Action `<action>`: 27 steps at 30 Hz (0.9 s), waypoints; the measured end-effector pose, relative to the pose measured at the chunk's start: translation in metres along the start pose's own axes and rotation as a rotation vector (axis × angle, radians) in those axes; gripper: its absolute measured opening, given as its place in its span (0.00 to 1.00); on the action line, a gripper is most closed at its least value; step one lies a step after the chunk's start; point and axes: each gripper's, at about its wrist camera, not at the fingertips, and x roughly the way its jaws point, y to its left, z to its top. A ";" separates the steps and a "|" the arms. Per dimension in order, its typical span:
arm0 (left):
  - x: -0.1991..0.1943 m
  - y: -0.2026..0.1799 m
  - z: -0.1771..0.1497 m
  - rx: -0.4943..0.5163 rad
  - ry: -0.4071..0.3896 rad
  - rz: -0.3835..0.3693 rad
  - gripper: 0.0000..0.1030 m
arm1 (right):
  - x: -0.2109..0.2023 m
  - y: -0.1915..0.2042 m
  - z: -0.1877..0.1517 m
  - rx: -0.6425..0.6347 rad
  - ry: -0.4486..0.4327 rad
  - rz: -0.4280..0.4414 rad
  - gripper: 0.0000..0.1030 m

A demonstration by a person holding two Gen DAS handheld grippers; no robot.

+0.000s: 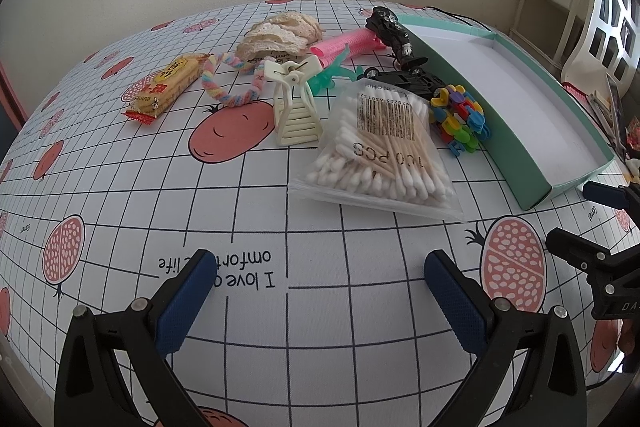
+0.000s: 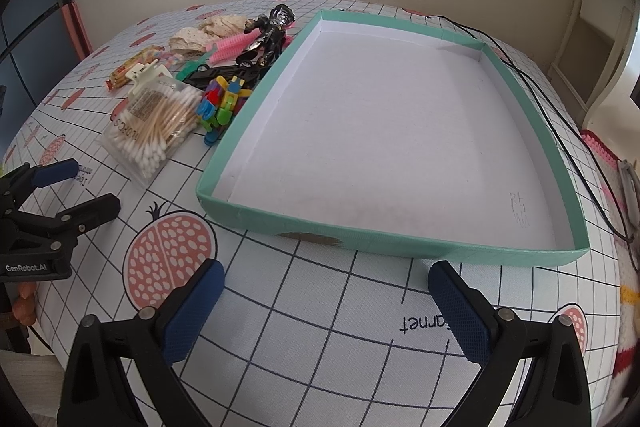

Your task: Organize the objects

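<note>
Matt cloth tablecloth (image 1: 280, 307), glossy plastic swab bag (image 1: 376, 147), matt cardboard tray (image 2: 256, 219)

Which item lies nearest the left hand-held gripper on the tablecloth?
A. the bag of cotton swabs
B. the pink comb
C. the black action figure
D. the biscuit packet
A: in the left wrist view the bag of cotton swabs lies closest ahead of the open left hand-held gripper, with the other items farther back.
</note>
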 end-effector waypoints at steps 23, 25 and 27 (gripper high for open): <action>-0.027 0.006 0.056 0.012 0.083 -0.091 1.00 | -0.048 0.004 0.074 0.056 0.046 0.090 1.00; -0.028 0.009 0.068 -0.008 0.115 -0.085 1.00 | -0.054 0.010 0.089 0.041 0.054 0.091 1.00; -0.030 0.014 0.082 -0.039 0.148 -0.083 1.00 | -0.058 0.019 0.103 0.013 0.061 0.097 1.00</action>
